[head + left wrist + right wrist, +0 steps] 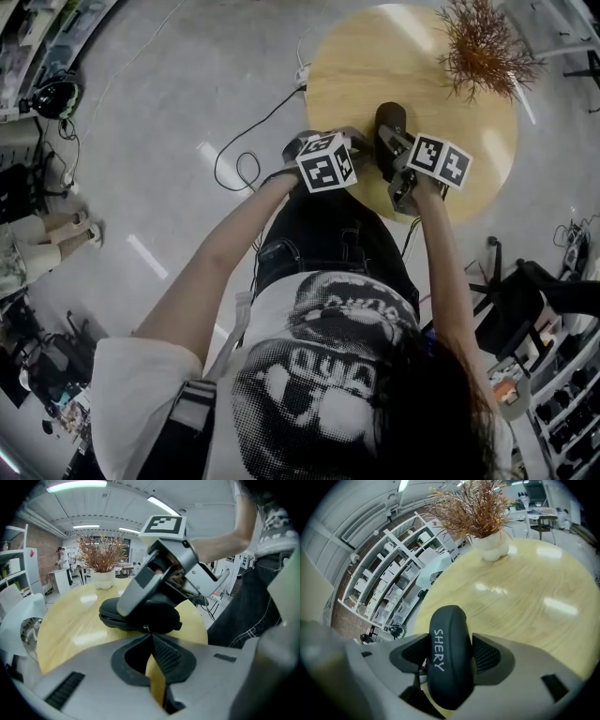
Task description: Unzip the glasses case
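Reading "SHERY" in white letters down the black glasses case (447,653), we find the right gripper (449,663) clamped on it from both sides, over the near edge of the round wooden table (525,597). The left gripper (151,638) has its jaws pressed fully together, with the tips right at the case's near seam, but whether they pinch a zip pull there is too small to tell. Much of the case hides behind the right gripper's grey body in the left gripper view, and the zip itself can't be made out.
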`<control>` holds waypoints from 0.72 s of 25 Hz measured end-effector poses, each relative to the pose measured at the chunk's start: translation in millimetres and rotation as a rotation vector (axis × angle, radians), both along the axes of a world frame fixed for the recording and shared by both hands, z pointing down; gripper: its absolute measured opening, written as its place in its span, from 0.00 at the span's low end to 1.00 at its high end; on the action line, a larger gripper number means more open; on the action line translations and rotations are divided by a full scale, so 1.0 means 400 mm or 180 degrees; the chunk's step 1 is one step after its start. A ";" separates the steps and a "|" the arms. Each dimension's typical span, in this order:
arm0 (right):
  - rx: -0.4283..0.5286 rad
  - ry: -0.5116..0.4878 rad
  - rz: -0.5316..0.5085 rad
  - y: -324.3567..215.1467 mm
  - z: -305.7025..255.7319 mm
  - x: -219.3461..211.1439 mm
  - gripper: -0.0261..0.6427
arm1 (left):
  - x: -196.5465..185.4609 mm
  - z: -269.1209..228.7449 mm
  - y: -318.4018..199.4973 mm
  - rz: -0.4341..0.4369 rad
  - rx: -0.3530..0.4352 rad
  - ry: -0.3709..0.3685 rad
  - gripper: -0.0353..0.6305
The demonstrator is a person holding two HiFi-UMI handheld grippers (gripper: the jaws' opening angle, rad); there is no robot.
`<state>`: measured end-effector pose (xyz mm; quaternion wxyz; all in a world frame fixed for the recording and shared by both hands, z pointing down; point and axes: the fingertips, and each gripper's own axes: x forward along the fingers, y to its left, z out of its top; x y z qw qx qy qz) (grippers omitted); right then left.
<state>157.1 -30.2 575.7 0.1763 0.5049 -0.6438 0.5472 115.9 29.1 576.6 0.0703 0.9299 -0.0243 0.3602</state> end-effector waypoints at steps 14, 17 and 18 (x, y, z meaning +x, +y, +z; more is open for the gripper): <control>-0.0279 -0.0368 0.1142 -0.085 0.006 0.047 0.47 | 0.008 -0.011 0.030 0.0172 0.0109 -0.0028 0.07; -0.0311 -0.0365 0.1187 -0.095 0.009 0.031 0.47 | 0.001 0.000 0.036 0.0102 0.0089 -0.0039 0.07; -0.0316 -0.0352 0.1198 -0.097 0.010 0.027 0.47 | -0.002 0.004 0.033 0.0063 0.0086 -0.0032 0.07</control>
